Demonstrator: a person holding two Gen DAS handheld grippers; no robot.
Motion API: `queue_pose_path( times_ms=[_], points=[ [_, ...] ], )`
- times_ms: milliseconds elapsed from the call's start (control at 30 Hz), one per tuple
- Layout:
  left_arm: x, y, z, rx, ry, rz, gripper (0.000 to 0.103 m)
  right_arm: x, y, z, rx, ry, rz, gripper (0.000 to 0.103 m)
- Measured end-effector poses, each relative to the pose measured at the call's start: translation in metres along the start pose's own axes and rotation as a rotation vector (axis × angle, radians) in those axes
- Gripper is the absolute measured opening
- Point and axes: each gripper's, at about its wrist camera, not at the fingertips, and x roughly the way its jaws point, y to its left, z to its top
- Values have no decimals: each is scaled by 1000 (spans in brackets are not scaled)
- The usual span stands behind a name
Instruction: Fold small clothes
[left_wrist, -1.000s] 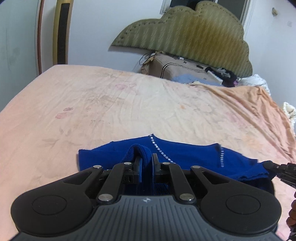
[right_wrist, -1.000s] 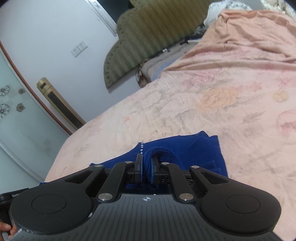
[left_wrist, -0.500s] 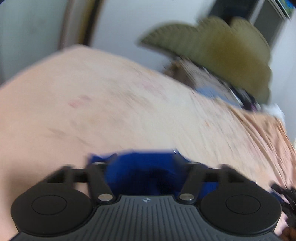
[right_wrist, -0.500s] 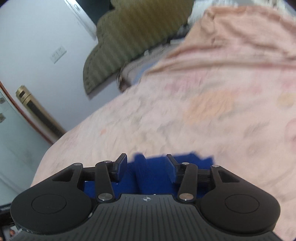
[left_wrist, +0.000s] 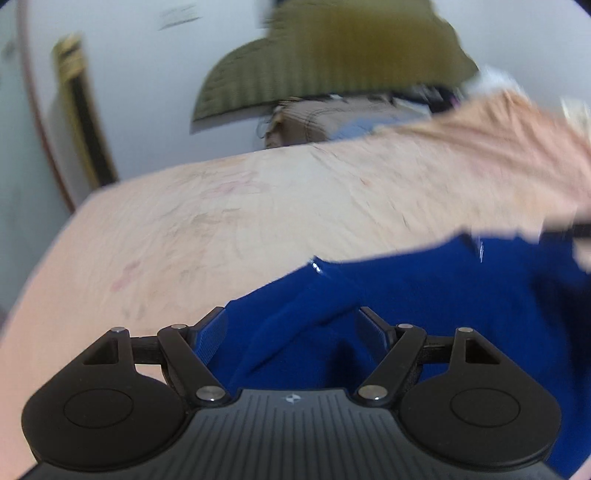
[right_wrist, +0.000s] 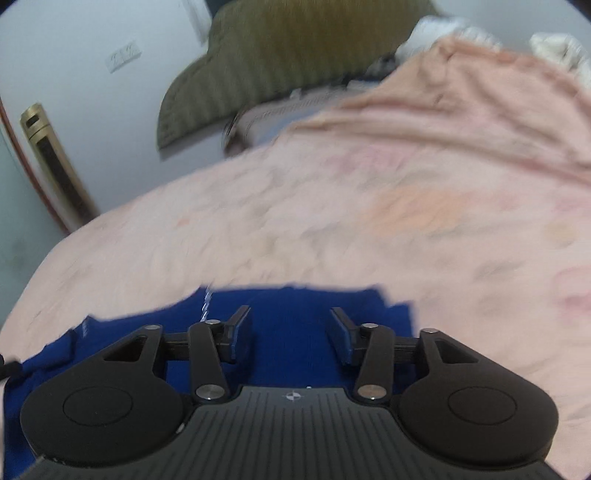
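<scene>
Hovering wide-jawed over the blue garment (left_wrist: 424, 306) near the bed's (right_wrist: 332, 221) near edge, both grippers (left_wrist: 291, 328) (right_wrist: 290, 332) hold nothing; its raised fold may slump open.

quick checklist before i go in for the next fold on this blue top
1. Left gripper fingers apart, nothing pinched: ok.
2. Right gripper fingers apart, nothing pinched: ok.
3. Blue top lying on the pink bedsheet, not hanging: ok.
4. Top flat in front of the left gripper: not ok, a raised ridge of cloth runs between its fingers.
5. Fold edges square: cannot tell, both views are blurred.
6. Bedsheet beyond the top free of other clothes: ok.
</scene>
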Motion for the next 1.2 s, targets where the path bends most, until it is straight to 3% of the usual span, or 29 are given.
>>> queue_pose_path(
  times_ms=[100, 200, 300, 367, 467, 567, 633, 700, 800, 933, 967, 1033, 1100, 1200],
  points=[
    [21, -19, -1, 133, 5, 139, 77, -14, 18, -3, -103, -12, 76, 70],
    [37, -17, -1, 160, 11, 299, 78, -9, 30, -14, -185, 57, 138, 74],
    [46, 10, 1, 47, 62, 390, 78, 8, 27, -21, -213, 105, 23, 74],
    [41, 30, 0, -41, 92, 392, 77, 9, 19, -22, -190, 97, -46, 74],
    [17, 45, -9, -99, 83, 354, 77, -7, 22, -25, -197, 56, -56, 75],
    [-9, 40, -23, -100, 70, 292, 77, -22, 36, -33, -248, 33, 18, 82],
    [-28, 35, -39, -113, 70, 191, 77, -20, 42, -41, -302, 54, 40, 87],
    [-46, 37, -56, -139, 72, 73, 77, -19, 45, -48, -340, 73, -19, 84],
    [-69, 42, -83, -170, 72, -81, 77, -42, 34, -50, -291, 25, -6, 84],
    [-79, 49, -109, -234, 96, -179, 74, -71, 19, -56, -228, 12, -4, 85],
    [-79, 51, -113, -251, 107, -193, 71, -76, 16, -61, -229, 17, -14, 85],
    [-77, 55, -120, -281, 129, -217, 46, -87, 9, -70, -232, 32, -25, 85],
    [-75, 58, -123, -314, 133, -227, 39, -98, 1, -80, -231, 55, -46, 85],
    [-73, 57, -121, -324, 117, -249, 20, -111, -12, -94, -212, 90, -74, 83]
  ],
)
